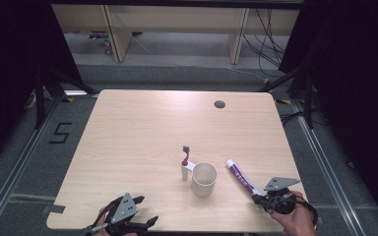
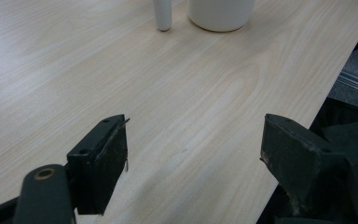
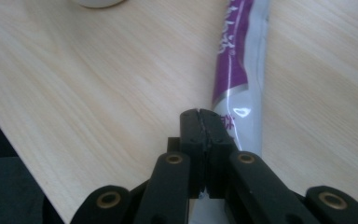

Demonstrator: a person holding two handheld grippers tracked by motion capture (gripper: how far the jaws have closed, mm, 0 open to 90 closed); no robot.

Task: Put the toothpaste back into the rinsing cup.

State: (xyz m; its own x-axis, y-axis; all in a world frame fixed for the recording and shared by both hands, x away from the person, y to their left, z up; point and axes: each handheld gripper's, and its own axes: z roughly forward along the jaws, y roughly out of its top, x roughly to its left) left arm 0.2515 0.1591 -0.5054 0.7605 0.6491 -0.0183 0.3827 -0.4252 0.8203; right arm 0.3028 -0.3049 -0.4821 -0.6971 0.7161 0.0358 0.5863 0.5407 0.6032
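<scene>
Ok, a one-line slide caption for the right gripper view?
Right hand-held gripper shut on the flat end of a purple-and-white toothpaste tube lying on the wooden table.

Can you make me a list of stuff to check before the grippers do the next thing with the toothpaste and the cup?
1. Right gripper shut on the flat end of the toothpaste tube: ok, the jaws are pressed together on it.
2. Left gripper open and free: ok, bare table between its jaws.
3. White cup upright: ok.
4. Toothbrush out of the way: cannot tell, it stands right beside the cup and may touch it.
5. Tube cap on: cannot tell, too small in the high view.
6. Path from tube to cup free: ok, only bare wood between them.
</scene>
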